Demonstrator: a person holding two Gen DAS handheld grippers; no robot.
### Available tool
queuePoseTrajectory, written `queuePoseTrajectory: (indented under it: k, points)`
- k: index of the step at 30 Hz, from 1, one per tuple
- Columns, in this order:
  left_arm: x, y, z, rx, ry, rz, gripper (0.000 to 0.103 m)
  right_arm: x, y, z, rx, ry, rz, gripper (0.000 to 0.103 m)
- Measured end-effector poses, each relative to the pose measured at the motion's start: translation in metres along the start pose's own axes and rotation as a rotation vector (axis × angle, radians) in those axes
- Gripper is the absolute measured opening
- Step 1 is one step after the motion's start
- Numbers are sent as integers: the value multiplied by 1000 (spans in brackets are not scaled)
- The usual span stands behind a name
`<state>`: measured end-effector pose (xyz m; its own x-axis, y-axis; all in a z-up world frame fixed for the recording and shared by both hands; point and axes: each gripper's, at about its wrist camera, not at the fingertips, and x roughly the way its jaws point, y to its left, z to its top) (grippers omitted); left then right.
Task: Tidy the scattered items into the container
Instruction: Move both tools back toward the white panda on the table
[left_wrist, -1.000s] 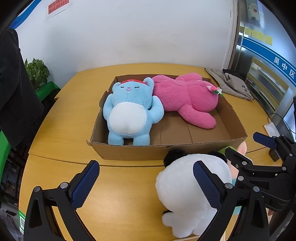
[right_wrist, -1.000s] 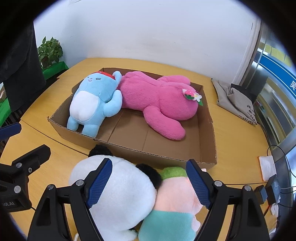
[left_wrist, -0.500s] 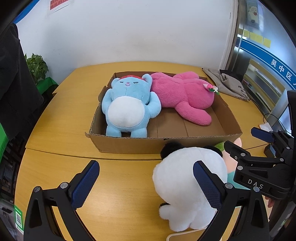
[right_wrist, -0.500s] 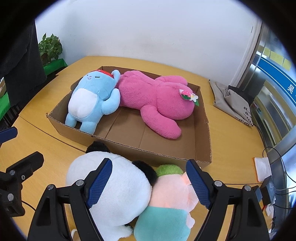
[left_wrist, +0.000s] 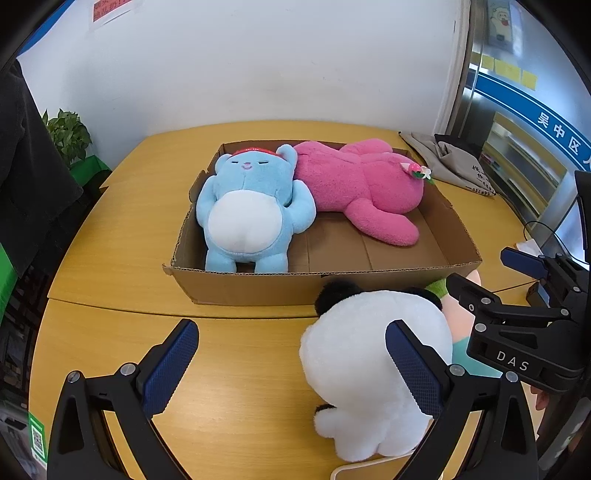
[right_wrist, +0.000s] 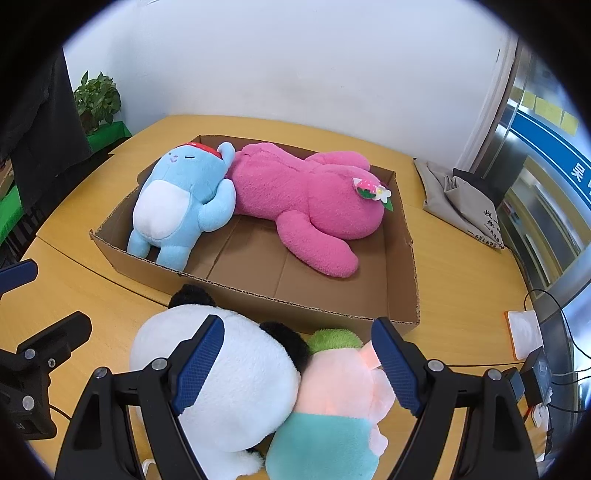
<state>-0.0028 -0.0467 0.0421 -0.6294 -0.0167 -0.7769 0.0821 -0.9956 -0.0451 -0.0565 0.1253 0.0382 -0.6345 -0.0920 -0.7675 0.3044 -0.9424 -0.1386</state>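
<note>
A shallow cardboard box (left_wrist: 258, 286) (right_wrist: 400, 236) lies on the yellow table. Inside it lie a blue plush (left_wrist: 251, 210) (right_wrist: 177, 203) at the left and a pink plush (left_wrist: 362, 188) (right_wrist: 306, 199) to its right. Outside, against the box's near wall, lie a white panda plush (left_wrist: 365, 362) (right_wrist: 225, 376) and a pink, green and teal plush (right_wrist: 340, 398). My left gripper (left_wrist: 291, 365) is open, its right finger over the panda. My right gripper (right_wrist: 295, 367) is open above both loose plushes; it also shows in the left wrist view (left_wrist: 491, 280).
A grey cloth bag (left_wrist: 450, 162) (right_wrist: 461, 199) lies at the table's far right. Cables and a small white device (right_wrist: 524, 332) sit at the right edge. A potted plant (right_wrist: 98, 98) and a dark garment (left_wrist: 26, 173) stand off the table at the left.
Both grippers have drawn back and risen slightly, so the box and plushes sit a little farther off. Nothing was grasped; the toys have not moved.
</note>
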Motion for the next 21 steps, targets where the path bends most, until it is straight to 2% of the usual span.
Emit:
queuePoseTrajectory:
  k: [21]
  points:
    - [5, -2, 1, -5, 8, -36, 102, 5, -11, -5, 39, 3, 0, 82]
